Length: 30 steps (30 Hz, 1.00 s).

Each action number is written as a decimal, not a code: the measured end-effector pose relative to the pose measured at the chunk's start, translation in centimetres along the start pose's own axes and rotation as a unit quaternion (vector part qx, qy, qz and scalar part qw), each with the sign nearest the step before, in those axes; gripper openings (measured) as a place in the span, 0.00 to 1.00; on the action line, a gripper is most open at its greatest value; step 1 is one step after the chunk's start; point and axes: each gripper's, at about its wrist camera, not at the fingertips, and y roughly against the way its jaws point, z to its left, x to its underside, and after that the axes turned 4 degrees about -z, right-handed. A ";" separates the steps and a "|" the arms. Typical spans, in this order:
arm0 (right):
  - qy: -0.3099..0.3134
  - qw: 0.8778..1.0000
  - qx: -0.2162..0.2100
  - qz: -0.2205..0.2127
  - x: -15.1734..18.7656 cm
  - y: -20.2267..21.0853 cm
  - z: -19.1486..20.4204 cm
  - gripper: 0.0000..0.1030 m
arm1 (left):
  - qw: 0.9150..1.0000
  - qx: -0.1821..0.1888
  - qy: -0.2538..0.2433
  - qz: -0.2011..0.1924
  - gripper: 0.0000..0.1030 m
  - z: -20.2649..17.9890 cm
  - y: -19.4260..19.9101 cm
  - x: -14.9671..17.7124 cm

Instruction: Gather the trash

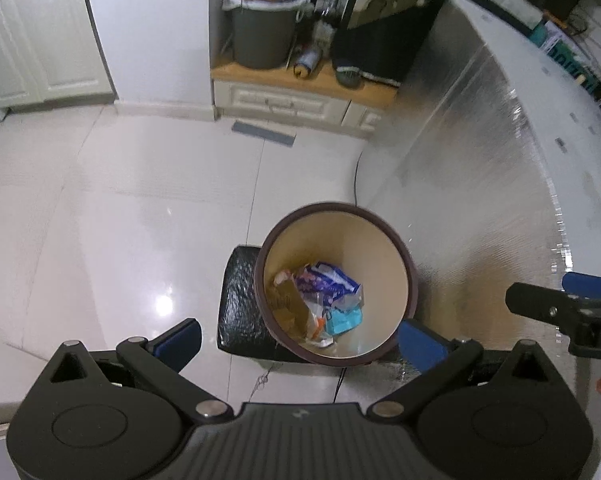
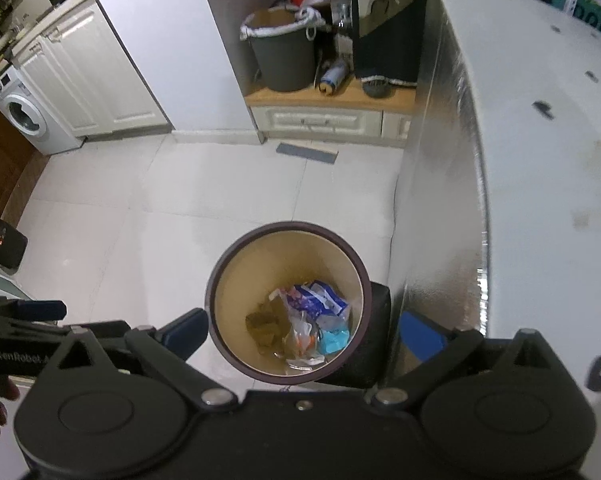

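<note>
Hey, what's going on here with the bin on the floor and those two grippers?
A person is collecting trash with a handheld gripper in each hand. Both the left gripper and the right gripper are above the round bin on the floor, jaws wide open and holding nothing. The wrappers and other scraps already lie at the bottom of the bin, beside the white table. A black pad sits under the bin.

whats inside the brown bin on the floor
The brown bin holds a blue-and-white wrapper, a teal packet and brown scraps; anything beneath them is hidden.
</note>
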 end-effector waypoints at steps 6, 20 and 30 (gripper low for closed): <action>-0.010 0.999 0.006 -0.039 0.5 4.7 0.2 1.00 | 0.999 0.006 -0.023 -0.041 1.00 -0.9 4.6 0.5; -0.023 0.994 0.026 -0.105 4.2 15.4 -0.8 1.00 | 0.991 0.013 -0.033 -0.126 1.00 -3.7 14.5 4.6; -0.031 0.990 0.050 -0.125 8.0 20.9 -2.5 1.00 | 0.988 0.030 -0.028 -0.148 1.00 -5.6 19.2 8.9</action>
